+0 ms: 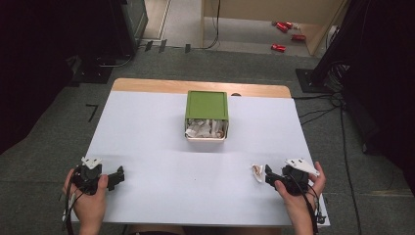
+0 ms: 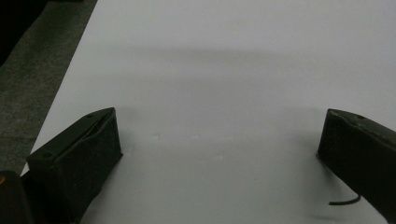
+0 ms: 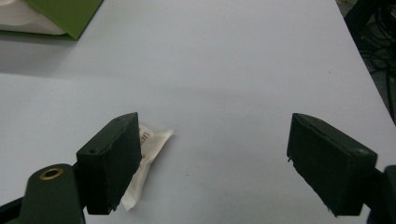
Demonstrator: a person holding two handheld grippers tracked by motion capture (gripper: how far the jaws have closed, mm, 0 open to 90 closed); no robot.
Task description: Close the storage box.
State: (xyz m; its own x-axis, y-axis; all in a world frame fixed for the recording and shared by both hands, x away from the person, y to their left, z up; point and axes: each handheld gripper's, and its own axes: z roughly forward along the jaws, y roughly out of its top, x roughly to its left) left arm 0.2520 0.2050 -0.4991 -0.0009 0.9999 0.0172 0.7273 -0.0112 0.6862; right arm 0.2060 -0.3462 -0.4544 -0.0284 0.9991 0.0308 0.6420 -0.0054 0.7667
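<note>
- The right gripper [image 1: 268, 177] rests low at the near right of the white table [image 1: 147, 127], held in the person's right hand [image 1: 298, 188]; its 2 jaws stand wide apart with nothing between them.
- A small white packet [image 1: 257, 172] lies flat on the table just beside that gripper's tip, on the side toward the table's middle.
- In the right gripper view the packet [image 3: 148, 161] sits partly behind the left jaw, touching or nearly touching it; I cannot tell which.
- The packet's long axis runs roughly from the near edge toward the far edge of the table in the high view, tilted slightly; in the right gripper view 1 corner points up and to the right.
- The left gripper [image 1: 119, 177] rests at the near left, in the left hand [image 1: 88, 196], jaws wide and empty over bare table.
- A box with a green lid [image 1: 207, 105] stands mid-table toward the far side, well apart from both grippers, its open near end showing more white packets.
</note>
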